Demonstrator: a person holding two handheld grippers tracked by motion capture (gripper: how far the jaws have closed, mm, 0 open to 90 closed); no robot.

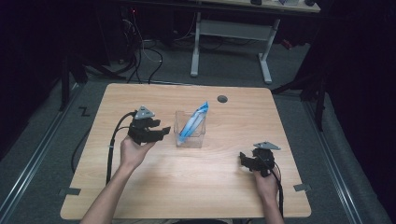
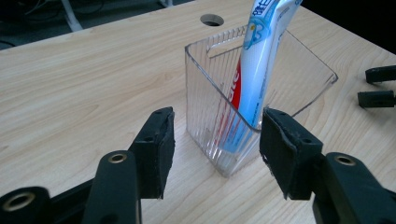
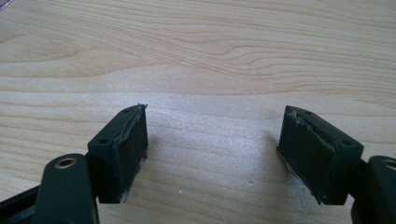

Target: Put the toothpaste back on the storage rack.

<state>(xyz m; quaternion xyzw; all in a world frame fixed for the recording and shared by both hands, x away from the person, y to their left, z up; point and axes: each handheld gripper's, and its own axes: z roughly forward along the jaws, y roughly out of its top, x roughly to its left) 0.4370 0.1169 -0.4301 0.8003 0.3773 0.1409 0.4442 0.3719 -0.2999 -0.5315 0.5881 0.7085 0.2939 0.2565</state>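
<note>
While a toothpaste tube [image 2: 256,70] leans inside the clear box [image 2: 205,107] on the worktop [image 1: 140,186], the left tongs [image 2: 215,140] and right tongs [image 3: 212,149] stay apart, wide open, holding nothing.

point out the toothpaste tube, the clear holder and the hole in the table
toothpaste tube [image 2: 254,88], left gripper view, middle of the tube
clear holder [image 2: 205,93], left gripper view, ribbed side wall
hole [image 1: 222,99], high view, its centre

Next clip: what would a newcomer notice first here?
A clear ribbed cup stands mid-table with a toothpaste tube leaning inside it. The left gripper, open, sits just beside the cup, pointing at it. The right gripper, also open, is off toward the table's right.
</note>
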